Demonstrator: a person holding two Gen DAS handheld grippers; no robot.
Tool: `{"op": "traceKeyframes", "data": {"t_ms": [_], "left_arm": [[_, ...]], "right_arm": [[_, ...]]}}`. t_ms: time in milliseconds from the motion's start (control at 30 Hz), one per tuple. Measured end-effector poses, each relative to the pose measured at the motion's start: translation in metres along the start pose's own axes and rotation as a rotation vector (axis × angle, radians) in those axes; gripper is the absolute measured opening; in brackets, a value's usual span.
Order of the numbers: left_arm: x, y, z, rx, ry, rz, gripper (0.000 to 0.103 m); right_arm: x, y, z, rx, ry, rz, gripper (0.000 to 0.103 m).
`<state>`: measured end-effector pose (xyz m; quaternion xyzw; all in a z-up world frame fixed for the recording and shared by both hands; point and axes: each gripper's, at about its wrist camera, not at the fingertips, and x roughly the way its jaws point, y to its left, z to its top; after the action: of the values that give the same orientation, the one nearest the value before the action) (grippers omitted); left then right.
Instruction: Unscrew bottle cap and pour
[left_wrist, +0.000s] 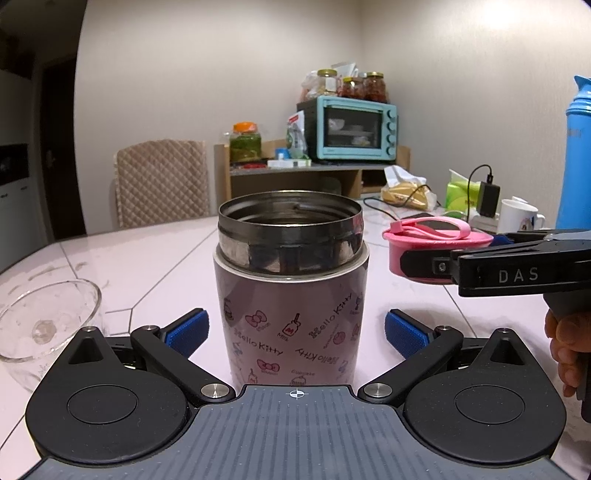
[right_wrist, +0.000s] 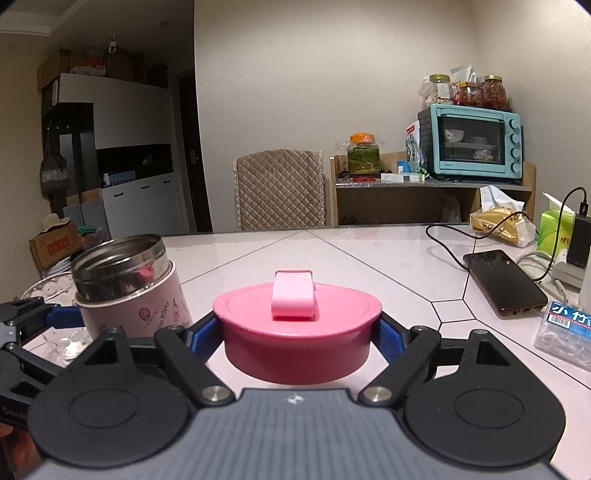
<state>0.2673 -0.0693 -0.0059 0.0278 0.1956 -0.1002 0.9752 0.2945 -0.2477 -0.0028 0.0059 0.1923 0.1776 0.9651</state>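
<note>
The bottle (left_wrist: 291, 291), a short pink printed flask with a steel neck, stands upright on the pale worktop (left_wrist: 155, 258) with its mouth open; in the left wrist view it sits dead centre, between the 2 blue pads of the left gripper (left_wrist: 293, 334). Those fingers (left_wrist: 186, 332) stand apart, each pad clear of the flask wall, so nothing is clamped there. The pink cap (right_wrist: 299, 332), already off the thread, is clamped between the fingers of the right gripper (right_wrist: 298, 338), which holds it at 3 o'clock of the bottle, level with its neck and apart from it; whether the cap's underside touches the worktop cannot be told. A glass bowl (left_wrist: 44, 321) rests at 9 o'clock of the bottle, near the left gripper.

Unscrewing looks done; pouring has not begun. The risk from here: the bottle is unheld, so a nudge from the cap or from 1 pad closing ahead of the other could tip it and spill; a grip taken low on the smooth wall could slip as the flask tilts; pouring wide of the bowl would wet the worktop, where a phone (right_wrist: 504, 282) and charger cable (right_wrist: 447, 243) lie at 2 o'clock.

The liquid level inside the dark neck cannot be made out; the bowl is cut by the frame edge; the person shows only as fingertips (left_wrist: 569, 350) at the right border.
</note>
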Motion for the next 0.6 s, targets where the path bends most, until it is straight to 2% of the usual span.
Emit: {"op": "traceKeyframes", "data": {"t_ms": [600], "left_arm": [[0.004, 0.0, -0.005, 0.0, 0.024, -0.006, 0.103]], "right_arm": [[0.016, -0.002, -0.007, -0.001, 0.074, -0.002, 0.085]]}}
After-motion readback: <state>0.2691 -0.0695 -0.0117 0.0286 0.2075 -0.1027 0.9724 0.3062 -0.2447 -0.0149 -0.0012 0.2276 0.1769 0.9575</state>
